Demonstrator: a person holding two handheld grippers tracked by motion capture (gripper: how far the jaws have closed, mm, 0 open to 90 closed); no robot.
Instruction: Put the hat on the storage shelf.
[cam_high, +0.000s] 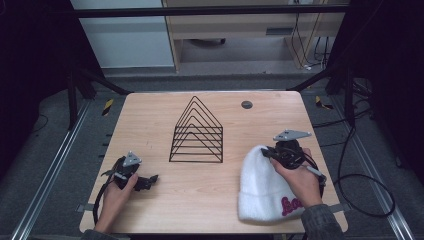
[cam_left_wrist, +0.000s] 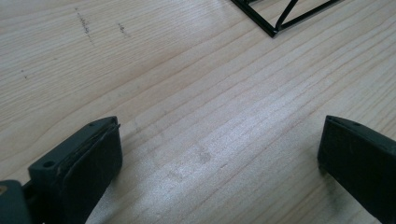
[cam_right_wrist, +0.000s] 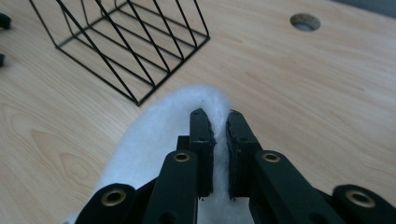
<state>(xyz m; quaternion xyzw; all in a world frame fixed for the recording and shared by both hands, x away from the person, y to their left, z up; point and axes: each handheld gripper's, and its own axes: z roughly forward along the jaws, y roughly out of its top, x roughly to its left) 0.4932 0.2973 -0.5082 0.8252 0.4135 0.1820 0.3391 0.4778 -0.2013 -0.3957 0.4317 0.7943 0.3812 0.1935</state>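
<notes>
Your right claw (cam_right_wrist: 217, 116) is clamped tight on the white hat (cam_high: 264, 185), a fold of its fluffy top pinched between the two black jaws. The rest of the hat trails back from the claw toward you, its cuff with pink lettering (cam_high: 291, 205) lying under your right hand (cam_high: 300, 177) near the front edge of the surface (cam_high: 200, 200).

Your left claw (cam_left_wrist: 219, 154) stands wide, jaws far apart, nothing between them but bare wood. It sits low over the surface, well apart from the hat.

Ahead of the right claw and off to its left stands the black wire rack (cam_right_wrist: 126, 42), upright, peaked like a roof; its near corner is close to the hat's top but not touching. From the left claw, a corner of the same rack (cam_left_wrist: 280, 18) lies ahead to the right.

Farther out, beyond the right claw, a round hole (cam_right_wrist: 305, 21) is set in the surface.
</notes>
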